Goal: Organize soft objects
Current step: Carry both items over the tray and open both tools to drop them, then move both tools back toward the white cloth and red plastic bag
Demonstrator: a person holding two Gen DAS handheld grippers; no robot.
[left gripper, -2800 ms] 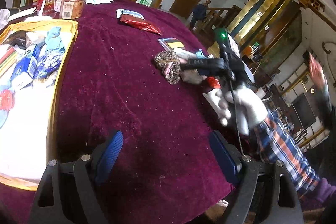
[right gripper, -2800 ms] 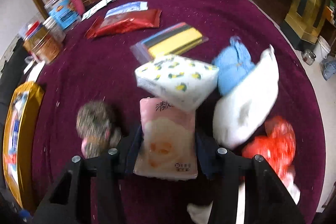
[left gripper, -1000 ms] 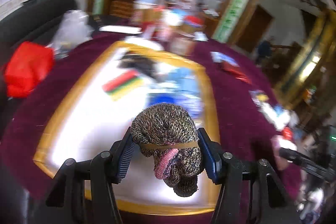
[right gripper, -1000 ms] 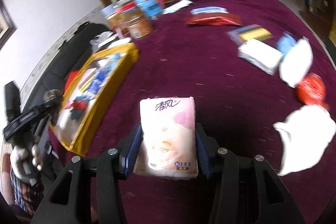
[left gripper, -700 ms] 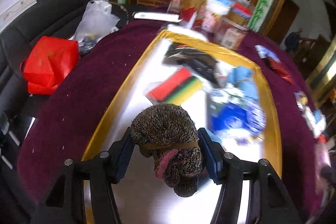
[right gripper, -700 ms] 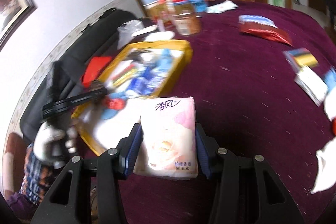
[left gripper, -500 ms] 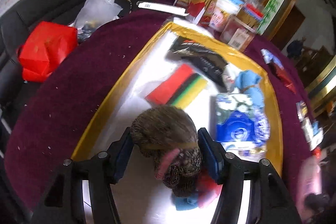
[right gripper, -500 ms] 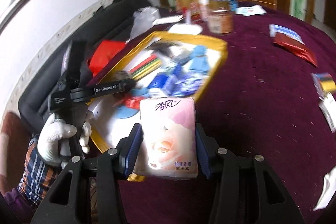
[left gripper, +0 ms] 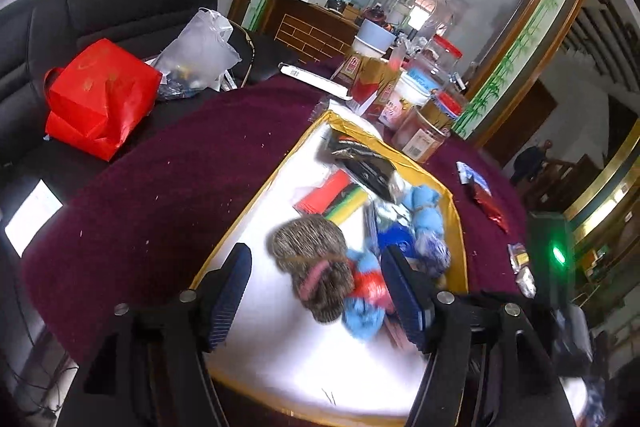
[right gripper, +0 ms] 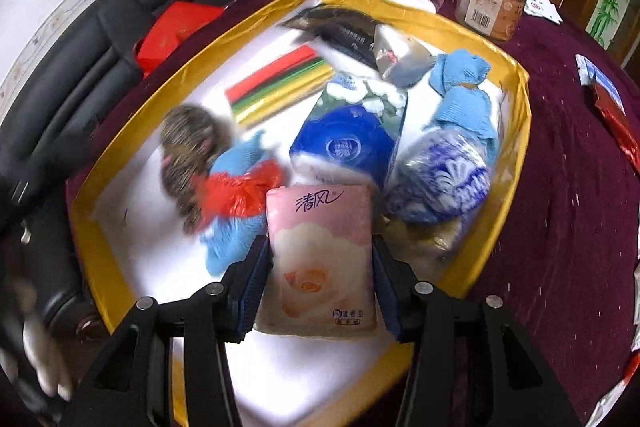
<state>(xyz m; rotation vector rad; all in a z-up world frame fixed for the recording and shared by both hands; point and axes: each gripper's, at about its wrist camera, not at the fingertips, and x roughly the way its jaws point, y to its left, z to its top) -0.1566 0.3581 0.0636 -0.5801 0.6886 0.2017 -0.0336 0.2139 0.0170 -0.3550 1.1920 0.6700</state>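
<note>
- Your right gripper [right gripper: 322, 279] pinches the pink soft tissue pack printed with a rose [right gripper: 320, 259] between its blue pads, long axis running away from you along the fingers, and it hangs over the near part of the white-floored tray with a gold rim [right gripper: 516, 131]; the bare white floor lies directly beneath and toward you, so I judge a lowering move will do.
- Your left gripper [left gripper: 316, 287] is spreading its jaws; the brown knitted bundle with a pink core [left gripper: 316, 267] lies between the pads, touching neither, on the tray floor.
- That tray also holds a blue tissue pack [right gripper: 344, 139], a blue-and-white wrapped bundle [right gripper: 440, 179], light blue cloths [right gripper: 460, 83], a red-and-blue crumpled piece [right gripper: 236, 195], a striped red-green-yellow packet [right gripper: 280, 83] and a dark pouch [right gripper: 340, 27].
</note>
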